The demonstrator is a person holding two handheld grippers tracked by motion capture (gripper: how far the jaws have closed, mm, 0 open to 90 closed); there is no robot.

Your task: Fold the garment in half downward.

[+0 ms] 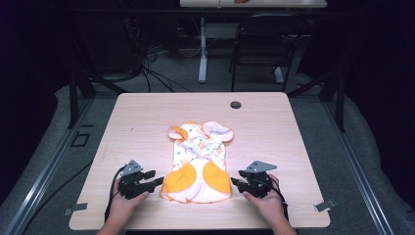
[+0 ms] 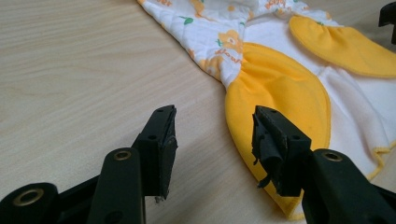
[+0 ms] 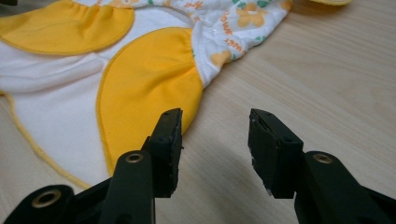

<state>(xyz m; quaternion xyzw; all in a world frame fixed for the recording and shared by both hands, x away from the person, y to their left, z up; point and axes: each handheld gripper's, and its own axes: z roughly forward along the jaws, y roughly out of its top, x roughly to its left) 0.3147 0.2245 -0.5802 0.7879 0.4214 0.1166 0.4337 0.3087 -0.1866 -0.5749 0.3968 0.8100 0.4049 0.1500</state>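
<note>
— How many garments are on the table [image 1: 274,122]?
— One small garment [image 1: 198,164]; it has two orange panels at the near end, and two more orange-edged flaps at the far end.
— And the tools?
— Two: the left gripper [image 1: 157,177] and the right gripper [image 1: 236,177]; each has two black jaws; two hands hold them.
— Something else?
— One dark round cap [image 1: 236,105] in the tabletop; one chair [image 1: 264,44] behind.

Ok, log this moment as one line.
left claw: open, beside garment | right claw: open, beside garment | garment: flat on table, not held
</note>
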